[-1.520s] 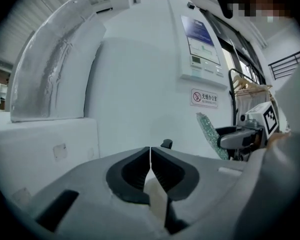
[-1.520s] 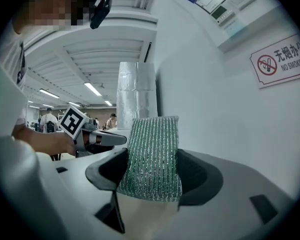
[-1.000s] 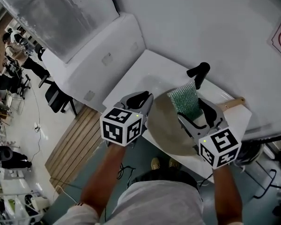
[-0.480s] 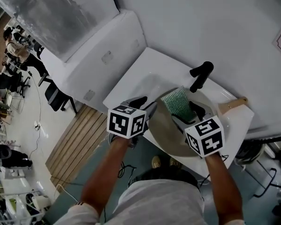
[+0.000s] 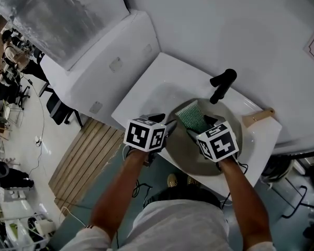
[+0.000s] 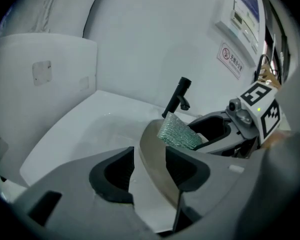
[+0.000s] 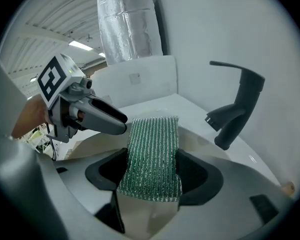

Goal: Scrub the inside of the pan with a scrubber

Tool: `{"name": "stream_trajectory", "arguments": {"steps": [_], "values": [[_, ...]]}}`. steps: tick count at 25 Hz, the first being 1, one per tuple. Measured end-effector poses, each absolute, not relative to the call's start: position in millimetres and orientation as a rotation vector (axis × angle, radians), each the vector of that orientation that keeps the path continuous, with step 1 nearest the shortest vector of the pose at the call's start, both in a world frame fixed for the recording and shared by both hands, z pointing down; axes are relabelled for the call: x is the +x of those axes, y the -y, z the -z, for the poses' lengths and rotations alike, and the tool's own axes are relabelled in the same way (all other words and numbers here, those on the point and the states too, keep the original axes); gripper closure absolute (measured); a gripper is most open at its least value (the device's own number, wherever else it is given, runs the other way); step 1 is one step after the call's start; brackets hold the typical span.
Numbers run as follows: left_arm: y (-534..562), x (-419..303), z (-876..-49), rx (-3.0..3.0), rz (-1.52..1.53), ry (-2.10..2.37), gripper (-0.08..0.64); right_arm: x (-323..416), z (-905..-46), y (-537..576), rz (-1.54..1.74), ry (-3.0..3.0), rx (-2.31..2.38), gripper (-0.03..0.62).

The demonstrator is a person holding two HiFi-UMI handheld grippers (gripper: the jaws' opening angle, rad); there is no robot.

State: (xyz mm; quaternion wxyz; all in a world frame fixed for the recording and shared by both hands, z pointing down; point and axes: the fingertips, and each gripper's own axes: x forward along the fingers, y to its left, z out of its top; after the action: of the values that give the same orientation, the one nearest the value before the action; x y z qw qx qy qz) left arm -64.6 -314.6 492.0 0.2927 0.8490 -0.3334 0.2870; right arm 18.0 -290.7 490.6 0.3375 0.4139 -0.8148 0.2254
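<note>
Seemingly the approach before scrubbing: the right gripper point(image 7: 149, 171) has its fingers clamped on the green scrubber point(image 7: 152, 154) above the pan point(image 5: 180, 150), mid-frame in the sink point(image 5: 152, 95). The left gripper point(image 6: 150, 167), fingers just opened, straddles the pan's rim. Next, probably: pinch the rim, press the scrubber down.

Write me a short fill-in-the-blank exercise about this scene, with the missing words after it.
1. The right gripper is shut on a green ____.
2. The pan lies in the white ____.
3. Behind the pan stands a ____ faucet.
Missing words: scrubber; sink; black.
</note>
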Motion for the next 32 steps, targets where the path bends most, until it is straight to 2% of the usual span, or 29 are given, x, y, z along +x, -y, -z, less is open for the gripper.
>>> {"name": "stream_trajectory", "arguments": {"steps": [13, 20, 32], "values": [[308.7, -60.2, -520.7, 2.205, -0.830, 0.828, 0.360, 9.1, -534.1, 300.0, -0.671, 2.051, 1.020, 0.288], [307.3, -56.3, -523.5, 2.199, -0.837, 0.833, 0.430, 13.5, -544.1, 304.6, -0.686, 2.020, 1.030, 0.288], [308.3, -56.5, -524.3, 2.196, -0.807, 0.837, 0.433, 75.7, -554.7, 309.3, -0.729, 1.878, 1.150, 0.288]]}}
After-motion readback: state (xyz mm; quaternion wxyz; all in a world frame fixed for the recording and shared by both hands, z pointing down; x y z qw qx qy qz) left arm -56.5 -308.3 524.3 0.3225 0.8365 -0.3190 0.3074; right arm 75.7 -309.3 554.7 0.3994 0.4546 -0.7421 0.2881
